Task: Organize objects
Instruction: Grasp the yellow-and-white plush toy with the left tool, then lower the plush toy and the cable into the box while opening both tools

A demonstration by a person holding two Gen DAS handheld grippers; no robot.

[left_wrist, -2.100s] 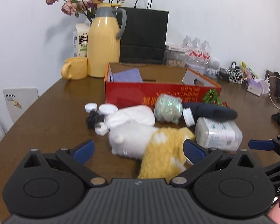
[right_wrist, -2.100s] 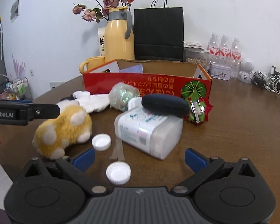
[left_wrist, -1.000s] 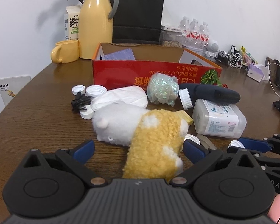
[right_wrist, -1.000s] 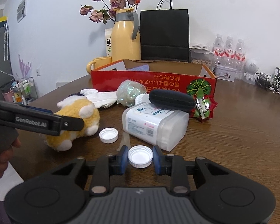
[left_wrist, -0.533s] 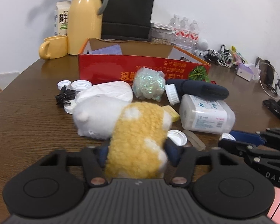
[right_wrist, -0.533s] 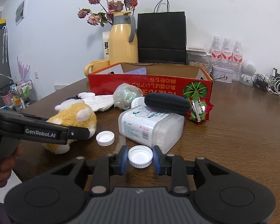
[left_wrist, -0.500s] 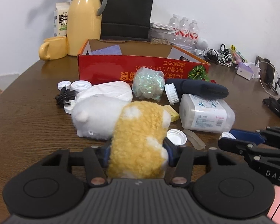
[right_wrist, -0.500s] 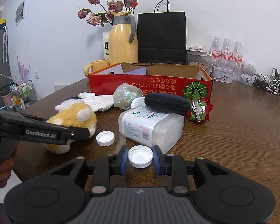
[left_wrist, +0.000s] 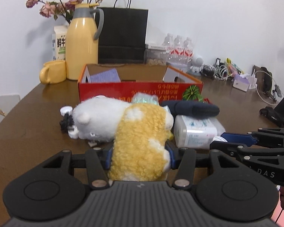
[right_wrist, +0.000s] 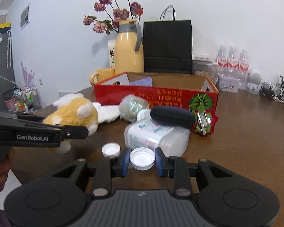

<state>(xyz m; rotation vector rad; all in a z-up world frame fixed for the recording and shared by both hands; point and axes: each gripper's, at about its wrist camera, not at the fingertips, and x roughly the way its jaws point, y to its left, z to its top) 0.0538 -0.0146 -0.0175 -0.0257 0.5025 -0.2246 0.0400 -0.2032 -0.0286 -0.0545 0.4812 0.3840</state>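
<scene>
Plush toy (left_wrist: 140,141), yellow and white, fills the lower centre of the left wrist view, clamped at its yellow rear between the blue pads of the left gripper (left_wrist: 139,156); both pads press into the fur. In the right wrist view the same toy (right_wrist: 73,115) appears at mid-left, raised above the wooden table (right_wrist: 246,141), with the left gripper's black finger crossing in front of it.

Right gripper (right_wrist: 142,160), at lower centre of the right wrist view, is closed on a white bottle cap (right_wrist: 142,158); the cap sits open side up with a pad against each side. A second white cap (right_wrist: 111,149) lies on the table just to the left of it. In the left wrist view the right gripper (left_wrist: 220,140) enters from the right edge, at mid-height.

Directly above the held cap in the frame lies a translucent plastic container (right_wrist: 157,136) on its side, with a dark oblong case (right_wrist: 172,116) resting on top of it. A shiny iridescent ball (right_wrist: 132,106) lies to the upper left of the container, touching the front wall of the red cardboard box (right_wrist: 155,94).

The box stands open at centre frame, with a purple card (left_wrist: 105,75) inside at its left end. Beyond it, along the wall, stand a yellow jug (left_wrist: 82,43), a yellow mug (left_wrist: 52,74) and a black paper bag (left_wrist: 123,37).
</scene>
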